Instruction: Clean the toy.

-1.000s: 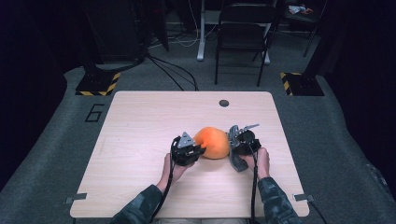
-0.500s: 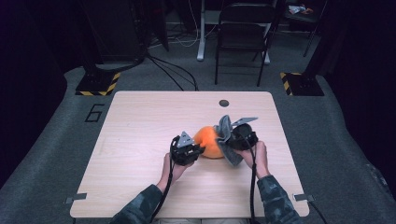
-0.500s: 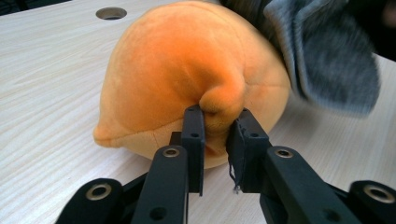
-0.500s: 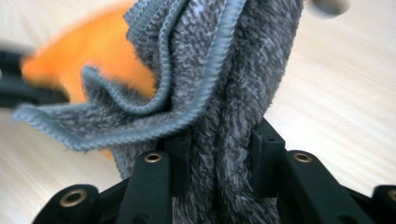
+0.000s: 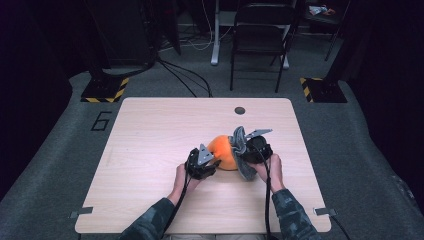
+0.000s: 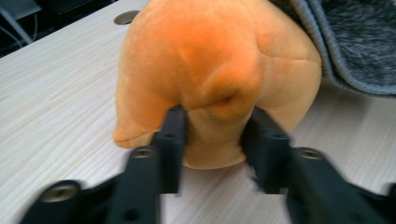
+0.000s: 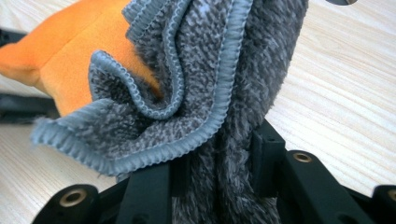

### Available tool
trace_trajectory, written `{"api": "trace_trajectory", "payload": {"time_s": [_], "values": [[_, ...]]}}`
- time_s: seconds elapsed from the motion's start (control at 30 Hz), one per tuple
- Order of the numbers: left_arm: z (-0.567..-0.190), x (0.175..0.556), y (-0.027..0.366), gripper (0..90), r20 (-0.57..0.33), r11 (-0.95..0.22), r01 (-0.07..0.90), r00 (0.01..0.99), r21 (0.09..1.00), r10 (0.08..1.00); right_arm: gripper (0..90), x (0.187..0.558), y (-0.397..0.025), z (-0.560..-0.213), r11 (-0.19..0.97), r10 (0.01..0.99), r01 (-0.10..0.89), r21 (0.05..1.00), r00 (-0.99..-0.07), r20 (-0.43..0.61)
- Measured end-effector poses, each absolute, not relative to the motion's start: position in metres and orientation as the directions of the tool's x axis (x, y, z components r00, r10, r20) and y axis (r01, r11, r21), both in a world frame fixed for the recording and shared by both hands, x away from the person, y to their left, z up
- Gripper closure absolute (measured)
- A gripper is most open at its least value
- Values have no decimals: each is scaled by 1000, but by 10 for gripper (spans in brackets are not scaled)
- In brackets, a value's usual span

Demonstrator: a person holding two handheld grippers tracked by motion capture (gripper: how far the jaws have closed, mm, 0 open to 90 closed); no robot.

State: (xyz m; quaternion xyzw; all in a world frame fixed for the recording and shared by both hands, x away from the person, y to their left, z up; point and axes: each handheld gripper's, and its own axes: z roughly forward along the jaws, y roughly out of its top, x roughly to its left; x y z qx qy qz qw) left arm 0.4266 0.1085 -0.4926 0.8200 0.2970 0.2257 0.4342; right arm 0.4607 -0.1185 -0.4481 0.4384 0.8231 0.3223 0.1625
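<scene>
From up high, the orange plush toy (image 5: 223,151) sits near the middle of the table (image 5: 150,130), between the left gripper (image 5: 204,161) and the right gripper (image 5: 246,150).

Left gripper view: its jaws pinch a soft bump on the toy (image 6: 210,70). It looks light and squishy, easy to grab by a fold.

Right gripper view: the jaws squeeze a fuzzy grey cloth (image 7: 201,79), bunched up and floppy, touching the toy

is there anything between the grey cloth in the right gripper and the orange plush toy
Nothing visible. The right gripper is shut on the grey cloth, which already lies against the orange plush toy. The left gripper pinches the toy's near side, clear of the cloth.
</scene>
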Motion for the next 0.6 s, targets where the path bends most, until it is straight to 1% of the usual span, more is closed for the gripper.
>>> {"api": "trace_trajectory", "payload": {"time_s": [0.07,0.17,0.3,0.37,0.43,0.5,0.53,0.6], "values": [[-493,429,110,729,79,-417,315,712,853,698,656,462,-120,-448,398,827,616,679,-562,25],[-486,430,113,781,34,-372,338,699,865,714,657,462,-123,-442,365,832,622,693,-552,57],[-469,429,116,794,-32,-315,378,682,871,730,660,456,-124,-420,345,840,591,729,-541,41],[-460,427,116,795,-55,-291,385,678,876,733,660,447,-118,-403,355,823,536,766,-568,16],[-455,424,116,795,-72,-281,396,679,874,731,660,439,-108,-392,359,809,505,785,-588,9],[-454,423,115,796,-105,-260,412,681,873,725,659,432,-95,-389,381,791,477,792,-611,-12],[-454,422,114,797,-105,-264,413,684,872,722,659,431,-88,-391,405,785,475,781,-618,-31],[-457,423,111,796,-93,-281,412,686,867,721,657,432,-77,-403,458,791,473,752,-603,-102]]}}
